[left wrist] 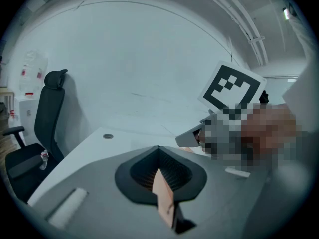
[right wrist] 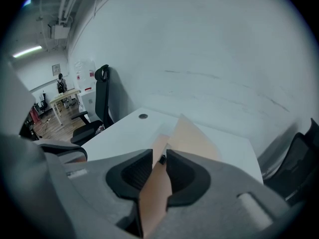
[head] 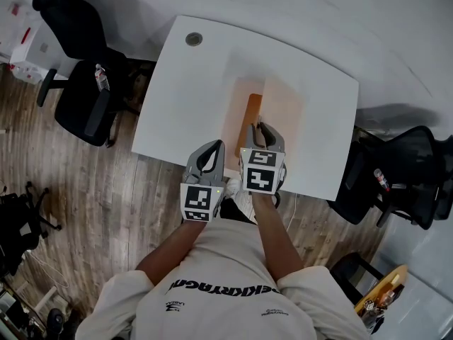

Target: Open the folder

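Folder point(head: 279, 108) lies on the bench point(head: 184, 98) ahead of both grippers. The right gripper point(head: 261, 126) has its fingers point(right wrist: 192, 171) pinching the top cover to lift it, while the left gripper point(head: 215, 146), fingers together, seemingly clamps a lower corner as an anchor.

The right gripper point(right wrist: 160, 157) has its 2 jaws pressed on the near edge of the tan folder point(right wrist: 194, 139), whose cover rises tilted off the white table point(right wrist: 119, 133). A round grommet point(right wrist: 143, 116) sits far left on the table. 1 black chair point(right wrist: 101, 101) stands to its left.
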### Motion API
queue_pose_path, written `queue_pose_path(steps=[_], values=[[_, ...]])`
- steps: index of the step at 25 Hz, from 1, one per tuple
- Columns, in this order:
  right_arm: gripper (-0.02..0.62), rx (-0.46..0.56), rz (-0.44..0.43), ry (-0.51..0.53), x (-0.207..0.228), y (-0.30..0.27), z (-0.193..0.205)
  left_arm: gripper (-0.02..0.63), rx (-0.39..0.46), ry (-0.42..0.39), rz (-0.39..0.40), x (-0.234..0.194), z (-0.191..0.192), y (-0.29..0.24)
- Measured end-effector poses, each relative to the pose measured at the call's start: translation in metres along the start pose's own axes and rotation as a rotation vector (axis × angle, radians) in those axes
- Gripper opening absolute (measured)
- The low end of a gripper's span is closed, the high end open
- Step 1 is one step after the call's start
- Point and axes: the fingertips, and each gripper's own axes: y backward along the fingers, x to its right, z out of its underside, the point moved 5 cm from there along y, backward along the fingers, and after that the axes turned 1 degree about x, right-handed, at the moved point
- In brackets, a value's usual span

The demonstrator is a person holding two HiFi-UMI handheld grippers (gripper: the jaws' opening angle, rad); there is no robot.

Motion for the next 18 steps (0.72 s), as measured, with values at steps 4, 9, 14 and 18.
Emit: queue_pose_path(steps=[4,9,14,18], values=[[0.072,0.031,0.011,-0.006,0.010,0.010,-0.002,-0.006,-0.031,-0.001,0.014,0.007,0.006,-0.006],[0.057,0.073,0.029,-0.005,0.028,0.028,-0.006,-0.007,-0.088,0.012,0.028,0.014,0.021,-0.017],[0.043,0.100,0.040,-0.010,0.042,0.041,-0.005,-0.008,-0.118,-0.023,0.028,0.018,0.030,-0.023],[0.037,0.115,0.046,-0.024,0.051,0.047,-0.004,-0.008,-0.133,-0.037,0.031,0.022,0.034,-0.029]])
